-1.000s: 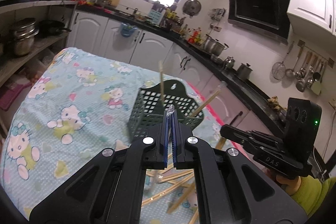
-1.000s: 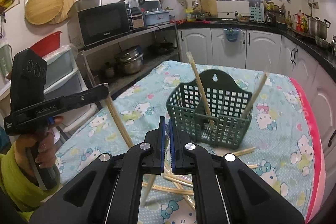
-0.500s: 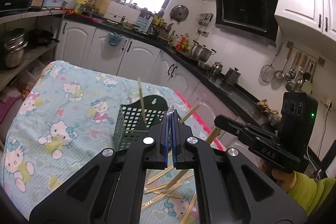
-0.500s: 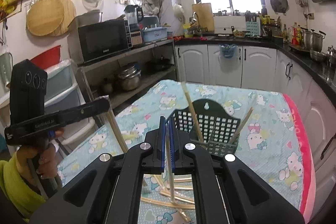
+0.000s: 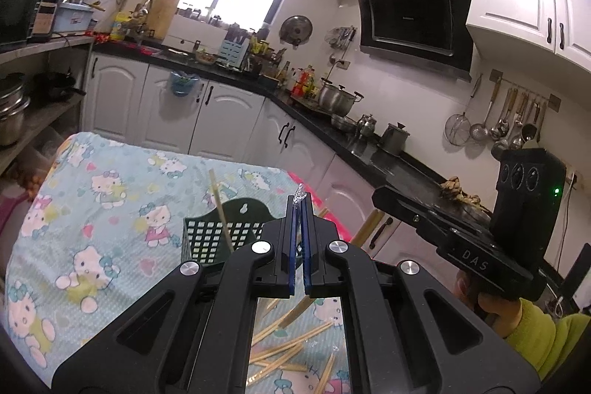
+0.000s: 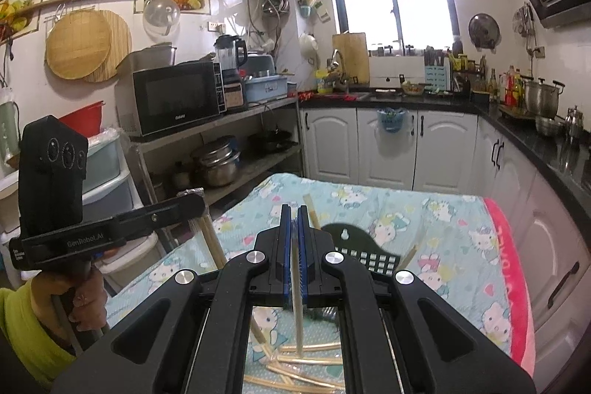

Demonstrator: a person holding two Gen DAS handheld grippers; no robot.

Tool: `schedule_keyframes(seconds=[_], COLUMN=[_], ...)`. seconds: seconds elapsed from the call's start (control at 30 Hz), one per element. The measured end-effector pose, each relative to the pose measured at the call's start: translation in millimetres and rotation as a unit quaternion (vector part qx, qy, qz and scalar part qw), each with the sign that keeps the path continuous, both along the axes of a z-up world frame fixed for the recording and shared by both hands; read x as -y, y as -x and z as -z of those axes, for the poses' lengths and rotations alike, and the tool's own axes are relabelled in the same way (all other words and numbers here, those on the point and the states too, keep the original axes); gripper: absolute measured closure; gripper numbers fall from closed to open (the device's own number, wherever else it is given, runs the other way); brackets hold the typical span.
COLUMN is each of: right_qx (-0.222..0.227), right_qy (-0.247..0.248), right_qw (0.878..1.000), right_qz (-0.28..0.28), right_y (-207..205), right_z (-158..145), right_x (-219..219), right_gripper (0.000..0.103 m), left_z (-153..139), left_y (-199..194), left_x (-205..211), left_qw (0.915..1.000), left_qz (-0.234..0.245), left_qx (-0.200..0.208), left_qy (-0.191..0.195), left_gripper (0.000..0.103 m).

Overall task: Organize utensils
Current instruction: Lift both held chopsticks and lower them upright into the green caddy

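Note:
A dark green mesh utensil basket [image 5: 210,239] stands on the Hello Kitty tablecloth [image 5: 92,209] with chopsticks [image 5: 221,209] leaning in it; it also shows in the right wrist view [image 6: 365,246]. Several wrapped chopsticks [image 5: 291,346] lie loose on the cloth in front of the basket. My left gripper [image 5: 298,209] is shut on a wrapped chopstick, whose wrapper tip pokes above the fingers. My right gripper [image 6: 294,220] is shut on a chopstick [image 6: 297,316] that hangs down between the fingers. Both grippers are held above the table near the basket.
White cabinets and a black counter [image 5: 325,113] with pots run along the table's far and right sides. A shelf [image 6: 221,124] with a microwave and pots stands to the left. The tablecloth has a pink right edge [image 6: 513,268].
Both grippers have risen and pulled back from the basket, each still holding its chopstick. The basket now sits lower and smaller in both views.

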State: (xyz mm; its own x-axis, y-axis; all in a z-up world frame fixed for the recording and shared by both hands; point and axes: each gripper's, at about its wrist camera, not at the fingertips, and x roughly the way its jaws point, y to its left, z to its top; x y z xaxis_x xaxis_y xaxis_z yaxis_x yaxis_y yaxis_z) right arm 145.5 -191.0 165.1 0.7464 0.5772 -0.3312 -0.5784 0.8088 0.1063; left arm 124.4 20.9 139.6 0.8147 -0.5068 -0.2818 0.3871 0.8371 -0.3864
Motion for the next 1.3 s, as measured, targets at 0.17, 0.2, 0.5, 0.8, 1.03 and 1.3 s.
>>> schedule_keyframes(seconds=[0.17, 0.2, 0.5, 0.8, 1.03, 1.3], right_qx=[0.016, 0.018, 0.049, 0.069, 0.064, 0.055], right_qy=[-0.002, -0.002, -0.008, -0.012, -0.01, -0.003], right_qw=[1.0, 1.0, 0.998, 0.996, 0.996, 0.995], right_qz=[0.011, 0.012, 0.037, 0.056, 0.067, 0.081], right_y=[-9, -10, -29, -50, -65, -86], right_z=[-12, -13, -38, -52, -49, -38], right_x=[2, 3, 15, 19, 19, 14], right_gripper=[0.099, 0.099, 0.099, 0.099, 0.099, 0.099], left_z=[-10, -13, -43, -65, -65, -46], left_y=[-12, -15, -29, -48, -62, -77], left_x=[5, 5, 11, 14, 13, 12], left_qw=[1.0, 0.9999, 0.9991, 0.9965, 0.9929, 0.9922], left_qz=[0.004, 0.004, 0.001, -0.024, -0.048, -0.057], left_qx=[0.006, 0.008, 0.038, 0.068, 0.084, 0.084], left_qy=[-0.007, -0.007, -0.02, -0.043, -0.07, -0.073], left_gripper=[0.102, 0.102, 0.102, 0.102, 0.102, 0.102])
